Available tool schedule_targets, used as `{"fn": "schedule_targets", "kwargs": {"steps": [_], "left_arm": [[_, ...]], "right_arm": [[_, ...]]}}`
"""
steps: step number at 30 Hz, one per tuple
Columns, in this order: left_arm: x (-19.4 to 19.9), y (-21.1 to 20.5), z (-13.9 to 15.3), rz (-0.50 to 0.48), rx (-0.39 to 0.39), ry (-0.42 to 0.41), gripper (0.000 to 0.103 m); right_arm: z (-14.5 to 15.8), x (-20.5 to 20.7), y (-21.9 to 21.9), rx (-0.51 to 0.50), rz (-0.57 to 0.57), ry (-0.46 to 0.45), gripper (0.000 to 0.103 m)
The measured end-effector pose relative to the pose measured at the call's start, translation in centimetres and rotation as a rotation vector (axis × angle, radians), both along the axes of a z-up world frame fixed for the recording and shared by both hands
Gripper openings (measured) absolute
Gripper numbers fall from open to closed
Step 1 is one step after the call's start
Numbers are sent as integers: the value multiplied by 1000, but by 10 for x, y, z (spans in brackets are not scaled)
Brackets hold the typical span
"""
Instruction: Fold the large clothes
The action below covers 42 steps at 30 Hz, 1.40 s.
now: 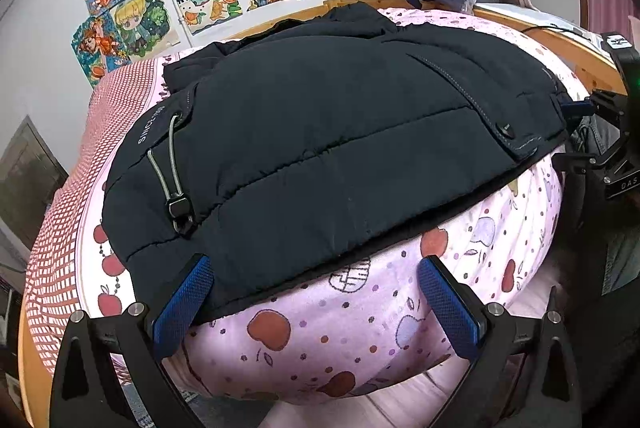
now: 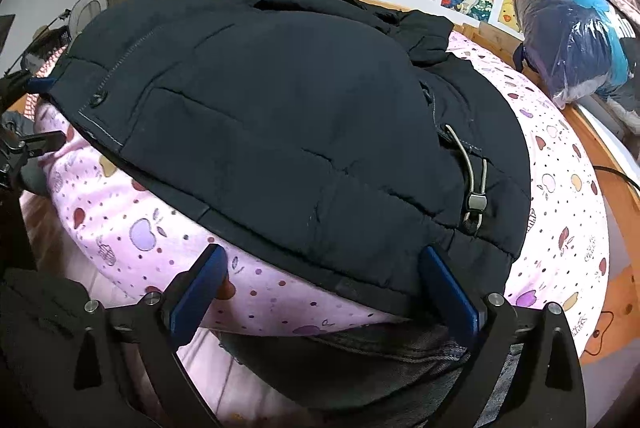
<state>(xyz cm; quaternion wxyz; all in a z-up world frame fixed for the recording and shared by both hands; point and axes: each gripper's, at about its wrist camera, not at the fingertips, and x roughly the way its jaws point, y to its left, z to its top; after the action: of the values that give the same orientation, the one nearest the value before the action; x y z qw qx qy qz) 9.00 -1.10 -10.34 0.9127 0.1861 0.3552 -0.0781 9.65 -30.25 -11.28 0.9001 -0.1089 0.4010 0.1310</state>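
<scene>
Dark padded jacket (image 1: 320, 147) lies folded on pink apple-print bedding (image 1: 344, 340) | left gripper (image 1: 316, 300) spread wide at its near hem | right gripper (image 2: 324, 288) likewise agape, empty

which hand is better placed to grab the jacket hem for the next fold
Left, probably. The left tongs are open with one pad already touching the jacket hem; the right tongs are also open at the hem.

I see a wooden-framed bed (image 1: 568, 47) under a pink apple-print sheet (image 1: 320, 340). A dark padded jacket (image 1: 320, 155) lies on it.
</scene>
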Motion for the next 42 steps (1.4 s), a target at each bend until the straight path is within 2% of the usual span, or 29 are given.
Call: {"fn": "schedule_targets", "kwargs": {"steps": [6, 13, 16, 18, 23, 27, 32, 35, 37, 41, 42], "left_arm": [[0, -2, -2, 24, -2, -30, 103], [-7, 2, 5, 58, -40, -113, 102], [-10, 6, 11, 74, -57, -157, 96], [-12, 7, 14, 86, -65, -180, 92], [-14, 5, 16, 69, -62, -190, 92], [-18, -1, 14, 38, -23, -192, 92], [-12, -5, 13, 63, 38, -199, 92], [-9, -5, 17, 95, 50, -221, 77], [-7, -4, 20, 120, 59, -233, 59], [-3, -1, 23, 134, 81, -242, 51], [-2, -2, 23, 144, 100, -248, 44]], "right_arm": [[1, 3, -1, -14, -51, -24, 96], [15, -4, -13, 56, -118, -122, 96], [19, -8, -15, 63, -144, -174, 96], [25, -9, -17, 67, -162, -219, 93], [41, -10, -23, 82, -180, -316, 87], [51, -4, -19, 88, -157, -337, 74], [62, 4, -14, 124, -136, -350, 67], [58, 2, -10, 103, -128, -342, 67], [53, 2, -8, 82, -123, -322, 67], [33, 0, -8, 12, -131, -244, 67], [30, -1, -8, -4, -131, -230, 67]]}}
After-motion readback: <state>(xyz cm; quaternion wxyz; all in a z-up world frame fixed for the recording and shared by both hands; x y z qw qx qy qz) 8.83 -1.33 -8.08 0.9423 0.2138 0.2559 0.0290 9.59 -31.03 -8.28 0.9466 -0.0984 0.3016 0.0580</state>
